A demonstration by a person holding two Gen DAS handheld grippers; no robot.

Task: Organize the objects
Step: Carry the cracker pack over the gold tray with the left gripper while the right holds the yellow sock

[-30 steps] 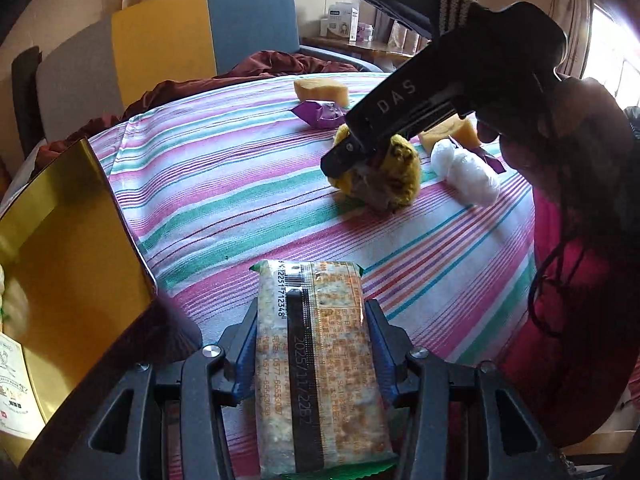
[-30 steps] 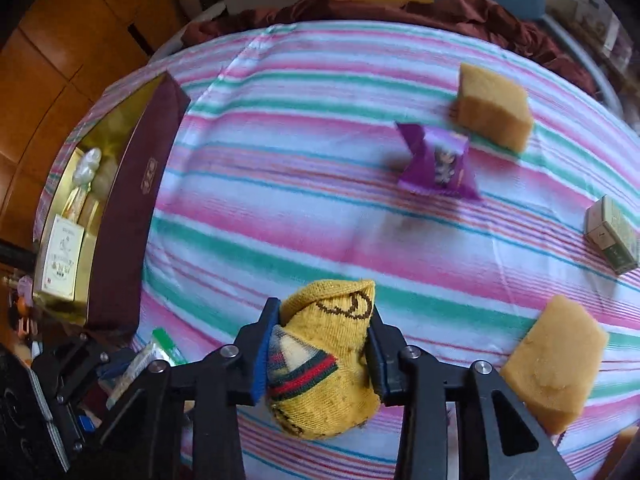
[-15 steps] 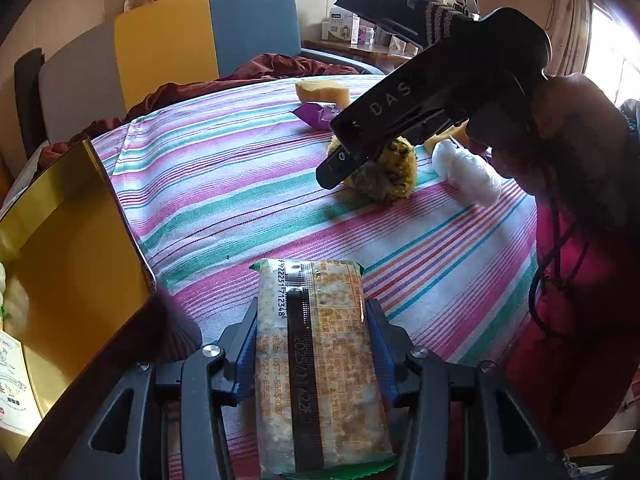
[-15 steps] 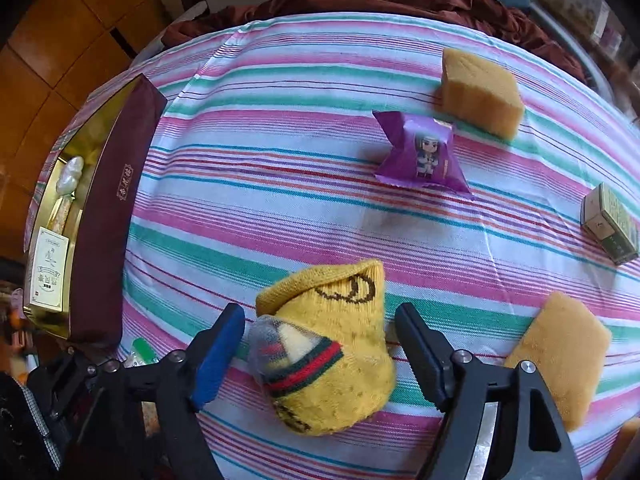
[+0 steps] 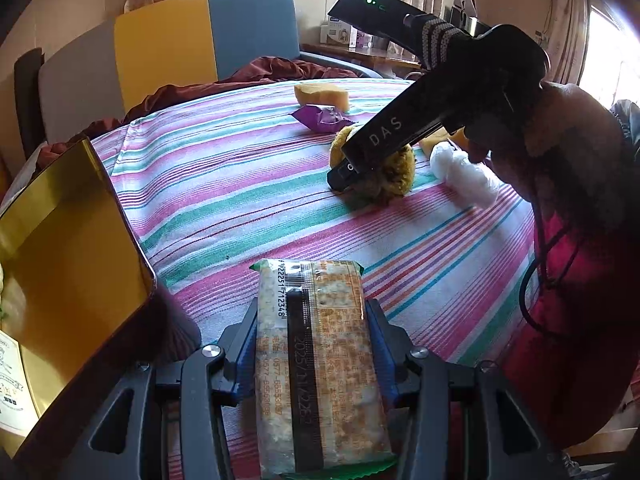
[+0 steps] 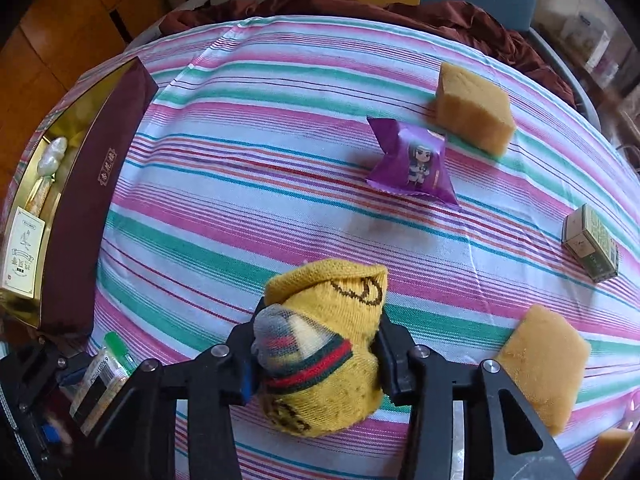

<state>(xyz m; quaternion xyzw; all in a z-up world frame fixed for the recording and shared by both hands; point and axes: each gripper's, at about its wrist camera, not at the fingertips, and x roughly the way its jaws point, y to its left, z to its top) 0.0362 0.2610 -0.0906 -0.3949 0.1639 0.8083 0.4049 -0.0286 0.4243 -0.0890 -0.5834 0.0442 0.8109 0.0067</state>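
Sorting looks half done: left gripper (image 5: 310, 344) jaws clamp a cracker pack (image 5: 316, 364) beside the box (image 6: 96, 184); right gripper (image 6: 314, 354) jaws squeeze the sock (image 6: 328, 344) on the counter (image 6: 248, 184); sponges (image 6: 472, 110) remain.

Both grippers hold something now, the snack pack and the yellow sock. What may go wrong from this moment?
1. The right gripper pinches the soft rolled yellow sock only at its sides; the roll may deform and slip out when lifted.
2. The left gripper holds the snack pack close beside the upright gold wall of the box; the pack might knock that wall on its way in.
3. The white bundle lies close behind the sock and could be dragged.
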